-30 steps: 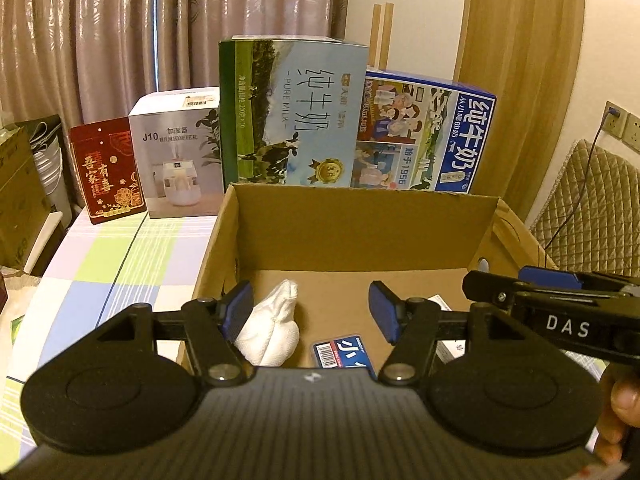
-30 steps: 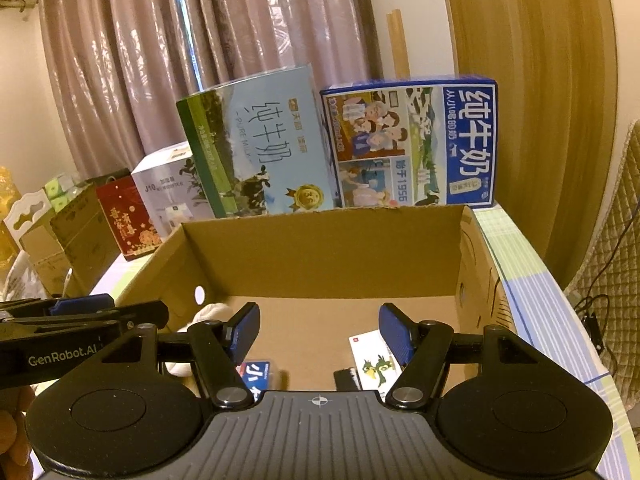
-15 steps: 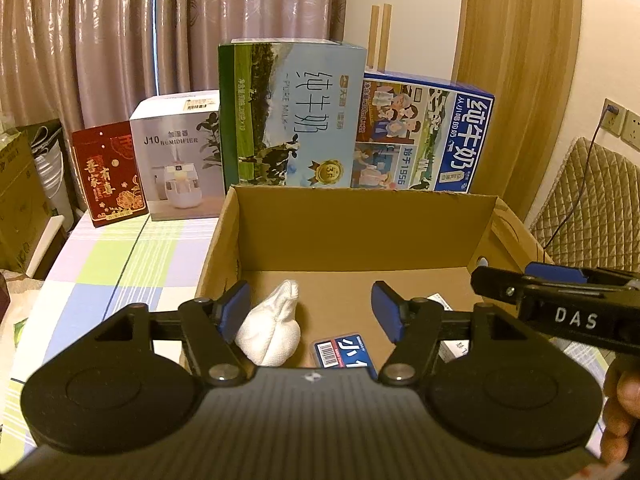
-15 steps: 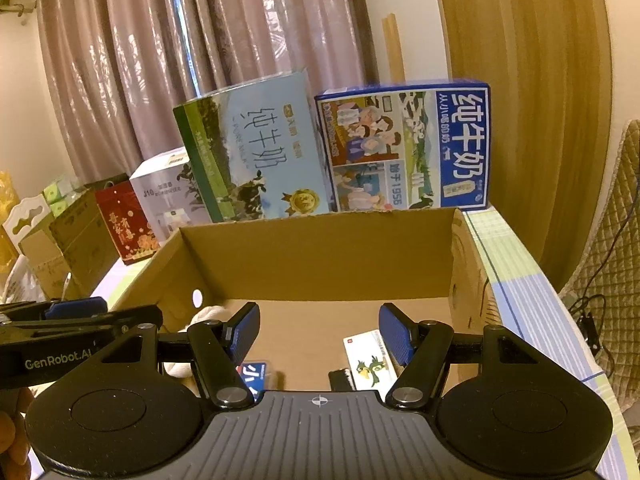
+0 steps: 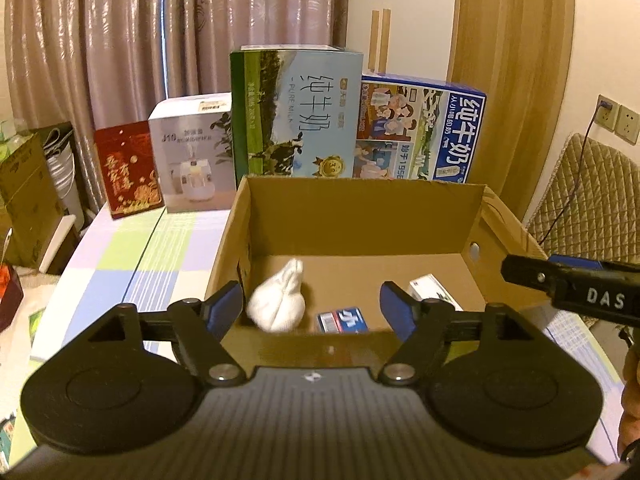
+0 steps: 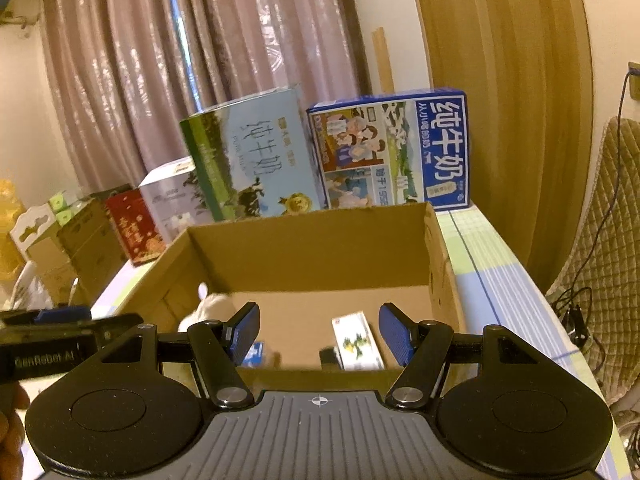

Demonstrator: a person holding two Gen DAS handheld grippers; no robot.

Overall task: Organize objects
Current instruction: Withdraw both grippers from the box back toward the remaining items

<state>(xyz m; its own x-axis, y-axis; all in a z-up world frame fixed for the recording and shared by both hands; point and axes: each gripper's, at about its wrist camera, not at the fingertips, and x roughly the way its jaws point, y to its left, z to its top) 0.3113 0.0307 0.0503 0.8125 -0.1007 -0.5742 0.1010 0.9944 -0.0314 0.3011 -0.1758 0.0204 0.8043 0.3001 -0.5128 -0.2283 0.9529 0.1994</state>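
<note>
Grippers first: the left hand-held gripper (image 5: 312, 304) and right hand-held gripper (image 6: 319, 334) are both hovering spread and empty at the cardboard box's (image 5: 360, 216) near rim. Lower centre inside are lying a white pouch (image 5: 278, 302), blue packet (image 5: 343, 320) and white carton (image 6: 357, 340). Descending squarely over one item should be helping. Since earlier, both views are sitting slightly higher; the contents are lying unchanged.

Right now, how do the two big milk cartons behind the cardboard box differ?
The pale blue and green milk carton stands taller than the dark blue milk carton. The first shows a pasture with cows, the second cartoon people and white characters on blue. The first sits left of the second, and is angled in the right wrist view. Both stand upright behind the cardboard box.
</note>
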